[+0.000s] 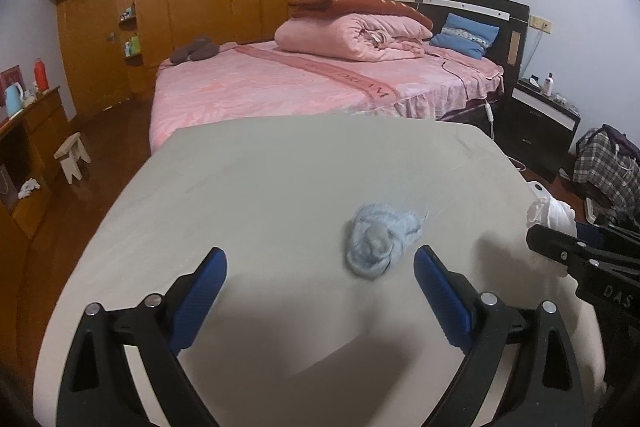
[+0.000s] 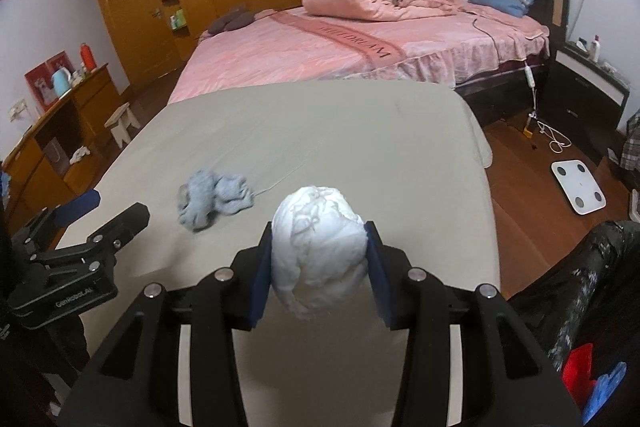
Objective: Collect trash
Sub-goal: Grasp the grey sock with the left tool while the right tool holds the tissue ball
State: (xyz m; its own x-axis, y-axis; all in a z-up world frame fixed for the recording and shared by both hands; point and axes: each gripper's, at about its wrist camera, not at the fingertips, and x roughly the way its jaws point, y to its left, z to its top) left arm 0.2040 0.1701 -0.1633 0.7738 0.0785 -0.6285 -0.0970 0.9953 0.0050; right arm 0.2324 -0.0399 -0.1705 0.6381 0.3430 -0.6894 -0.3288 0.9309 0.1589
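Right tool [image 2: 318, 259] grips white wad [image 2: 318, 251], hiding its lower half.

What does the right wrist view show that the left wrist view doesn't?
Right wrist only: the right gripper shut on a white paper wad, a black trash bag and a white floor scale. Left wrist only: the left gripper open and empty, and a plaid bag. Both show the blue crumpled wad on the beige table.
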